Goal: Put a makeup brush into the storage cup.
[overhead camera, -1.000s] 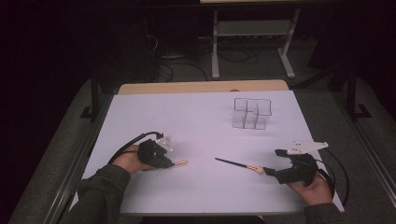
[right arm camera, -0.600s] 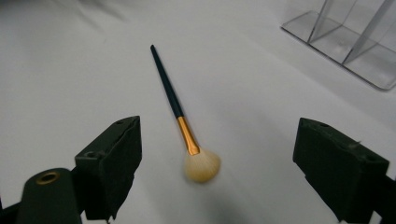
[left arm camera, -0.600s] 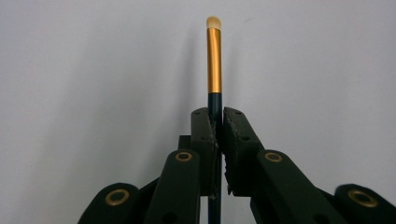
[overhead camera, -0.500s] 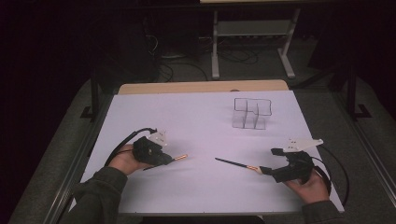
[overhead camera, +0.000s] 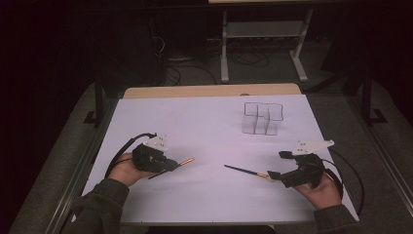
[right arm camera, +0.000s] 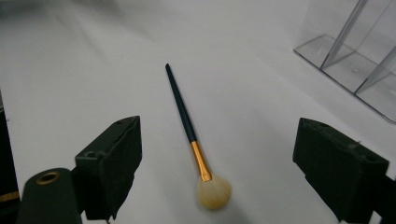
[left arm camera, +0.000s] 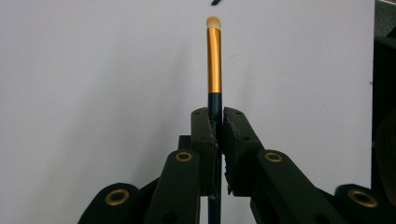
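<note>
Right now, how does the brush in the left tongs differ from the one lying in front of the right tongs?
The slim brush is clamped by its dark handle in the shut left tongs, off the table; the fan brush lies loose on the white table between the open right tongs.
The slim brush ends in a small rounded tip; the fan brush spreads into a wide fluffy head.
Both have dark handles and gold ferrules.

The left gripper [overhead camera: 168,165] sits near the counter's left edge, pointing toward the middle, its fingers [left arm camera: 205,135] pinched together. The right gripper [overhead camera: 277,176] lies near the front right corner, fingers [right arm camera: 114,163] spread wide apart.
</note>
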Available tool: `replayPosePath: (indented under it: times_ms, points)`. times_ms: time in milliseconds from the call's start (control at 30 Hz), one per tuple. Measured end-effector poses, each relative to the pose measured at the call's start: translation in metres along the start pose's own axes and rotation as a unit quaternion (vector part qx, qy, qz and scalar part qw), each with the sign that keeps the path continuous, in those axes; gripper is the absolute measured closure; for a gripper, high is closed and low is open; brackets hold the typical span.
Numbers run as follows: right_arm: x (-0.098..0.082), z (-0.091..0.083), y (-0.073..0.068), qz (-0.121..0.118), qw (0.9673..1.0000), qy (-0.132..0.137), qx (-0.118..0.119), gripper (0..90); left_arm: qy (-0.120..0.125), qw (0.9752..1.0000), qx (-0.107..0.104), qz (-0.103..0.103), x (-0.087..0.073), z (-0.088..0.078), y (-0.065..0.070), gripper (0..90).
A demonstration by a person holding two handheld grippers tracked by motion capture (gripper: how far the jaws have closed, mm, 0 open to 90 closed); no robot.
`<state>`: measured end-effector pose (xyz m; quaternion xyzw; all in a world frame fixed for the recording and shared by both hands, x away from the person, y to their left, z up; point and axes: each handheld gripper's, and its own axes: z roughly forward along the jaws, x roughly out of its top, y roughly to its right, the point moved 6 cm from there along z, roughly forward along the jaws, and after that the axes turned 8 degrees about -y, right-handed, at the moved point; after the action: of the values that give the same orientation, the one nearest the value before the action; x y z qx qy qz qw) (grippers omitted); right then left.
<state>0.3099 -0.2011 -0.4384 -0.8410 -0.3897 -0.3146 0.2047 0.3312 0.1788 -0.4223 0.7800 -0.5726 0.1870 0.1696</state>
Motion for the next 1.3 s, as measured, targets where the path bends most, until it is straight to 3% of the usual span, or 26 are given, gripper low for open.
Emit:
replayPosePath:
  times_ms: [433, 700, 1300]
  points:
    - [0.023, -0.002, -0.009, -0.02, 0.9996, -0.004, 0.018, 14.8, 0.044, 0.999, 0.004, -0.008, 0.007, -0.012, 0.013, 83.4]
    - [0.039, 0.0, -0.016, -0.035, 0.9988, -0.007, 0.033, 15.0, 0.057, 0.9983, 0.005, -0.009, 0.009, -0.017, 0.018, 83.4]
    - [0.073, 0.011, -0.038, -0.071, 0.9944, -0.003, 0.078, 16.6, 0.094, 0.9956, 0.0, -0.002, 0.022, -0.021, 0.03, 83.4]
